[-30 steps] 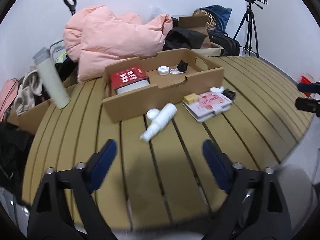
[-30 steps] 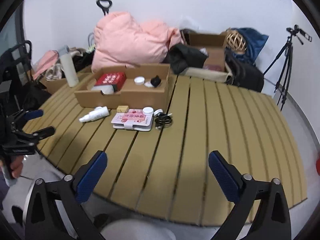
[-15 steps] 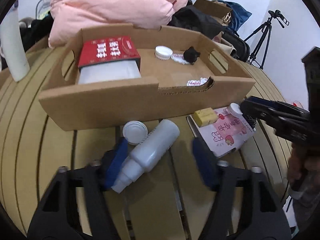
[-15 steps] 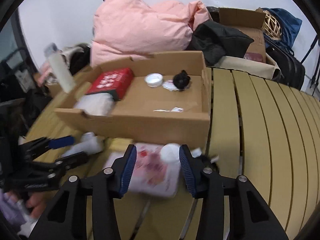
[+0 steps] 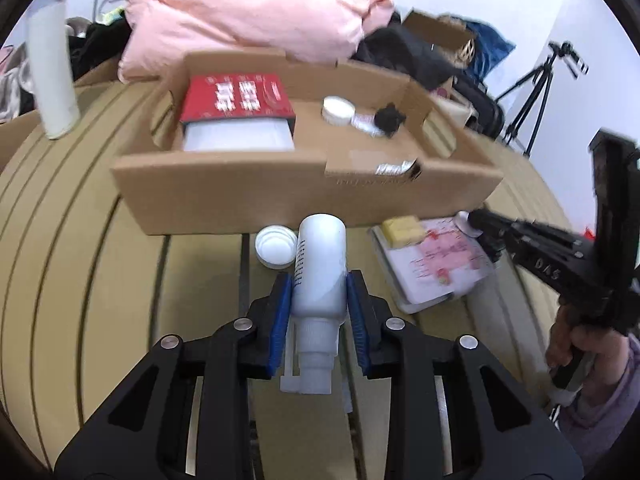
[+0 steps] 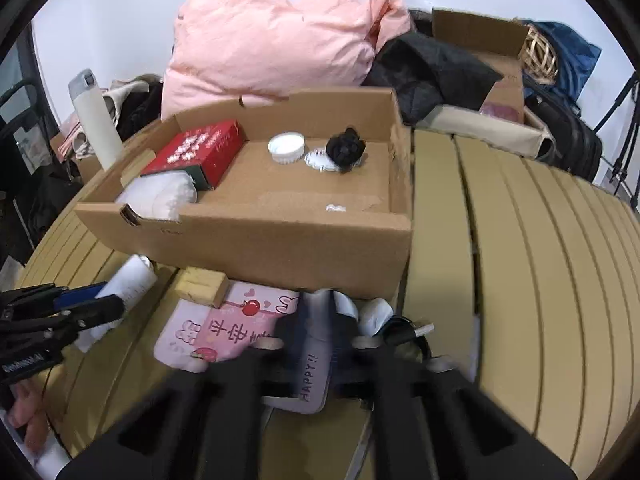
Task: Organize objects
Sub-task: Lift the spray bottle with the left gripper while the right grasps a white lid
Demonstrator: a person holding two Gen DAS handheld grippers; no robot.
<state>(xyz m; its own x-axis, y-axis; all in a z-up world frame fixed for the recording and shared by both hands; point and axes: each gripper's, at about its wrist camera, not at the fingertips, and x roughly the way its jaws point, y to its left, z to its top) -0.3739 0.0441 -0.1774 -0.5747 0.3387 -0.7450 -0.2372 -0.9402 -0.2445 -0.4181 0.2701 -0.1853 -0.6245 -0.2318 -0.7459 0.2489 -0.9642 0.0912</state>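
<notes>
The left gripper (image 5: 318,300) has just been closing, and its blue pads (image 5: 280,312) now press on both sides of a white pump bottle (image 5: 320,268) that lies on the slatted table (image 5: 80,280), its nozzle end pointing back toward the camera and partly hidden between the black fingers. A white cap (image 5: 276,246) lies just beside the bottle's far end, touching or nearly touching it; the blur does not let me say which. The right gripper (image 6: 320,320) has also just been closing and its jaws now stand together; its own view is smeared, so the pads show only as a dark, blurred mass over the right part of a pink notebook (image 6: 224,328). Whether they pinch the notebook's cover, the small white lid (image 6: 346,306) half hidden behind them, or nothing at all, I cannot tell. A black cable (image 6: 404,330) peeks out to the right of the fingers, mostly covered. A yellow block (image 6: 202,286) sits on the notebook's far left corner, close against the front wall of the cardboard tray (image 6: 280,244). Inside the tray lie a red box (image 6: 200,150) with a white packet (image 6: 168,198) under it, a white jar lid (image 6: 286,147) and a small black object (image 6: 346,148) whose nature is unclear. In the left view a hand (image 5: 576,344) grips the right tool's handle, cut off at the frame's edge.
</notes>
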